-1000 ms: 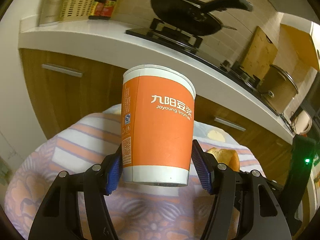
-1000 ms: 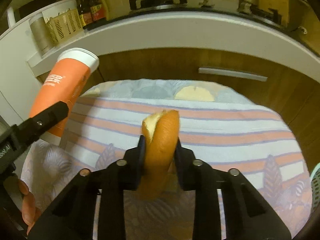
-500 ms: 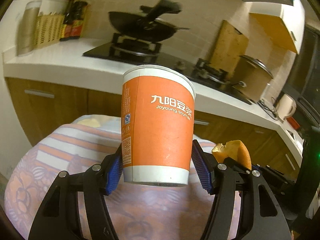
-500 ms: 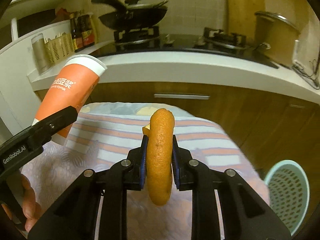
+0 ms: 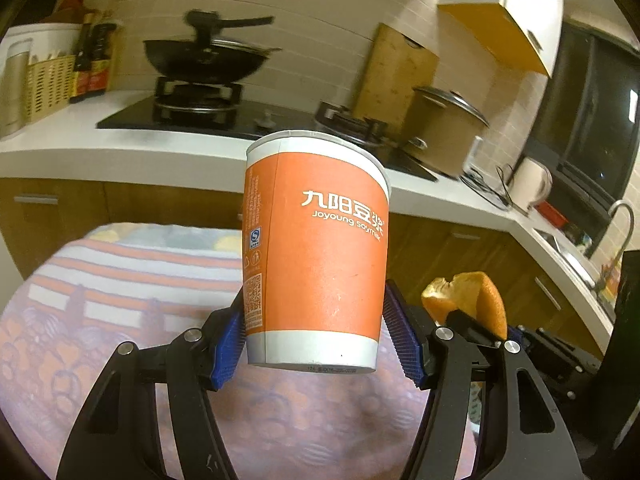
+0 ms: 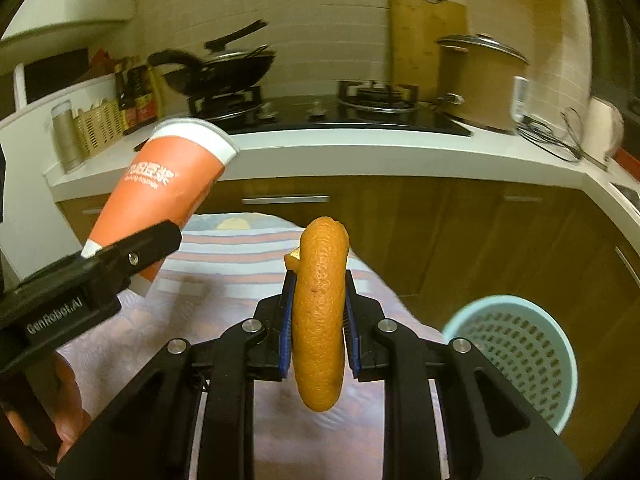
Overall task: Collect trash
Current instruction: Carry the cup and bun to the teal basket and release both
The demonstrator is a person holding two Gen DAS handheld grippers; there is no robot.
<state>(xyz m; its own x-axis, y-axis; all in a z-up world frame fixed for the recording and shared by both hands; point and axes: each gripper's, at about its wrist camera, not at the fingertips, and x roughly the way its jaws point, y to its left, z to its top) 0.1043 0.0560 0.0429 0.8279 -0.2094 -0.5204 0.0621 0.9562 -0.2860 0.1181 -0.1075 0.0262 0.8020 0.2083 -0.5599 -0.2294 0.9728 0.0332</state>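
Right wrist view, peel: a curled orange peel [image 6: 320, 316] stands at frame centre, pinched between the blue pads of the right gripper [image 6: 318, 324], clear above the cloth.
Left wrist view, cup: an orange paper cup [image 5: 316, 252] fills the middle of the frame, upright with a slight lean, clamped low on its sides by the left gripper [image 5: 316, 340]; the peel shows again at lower right.
Bin: a pale blue perforated basket [image 6: 516, 356] sits on the floor at lower right of the right wrist view, apart from both loads.
Step, judged: carrying both pieces to the basket.
Doing it well: bring the peel over the rim before letting go; it is light and may cling to a pad. Keep the cup level, since any dregs inside cannot be seen.
Surface: a striped, patterned tablecloth [image 5: 120, 280] across the lower frame.
Room: white kitchen counter [image 6: 360, 152], wooden cabinets below, a black wok [image 5: 204, 60] upper left, a cutting board and pot upper right.
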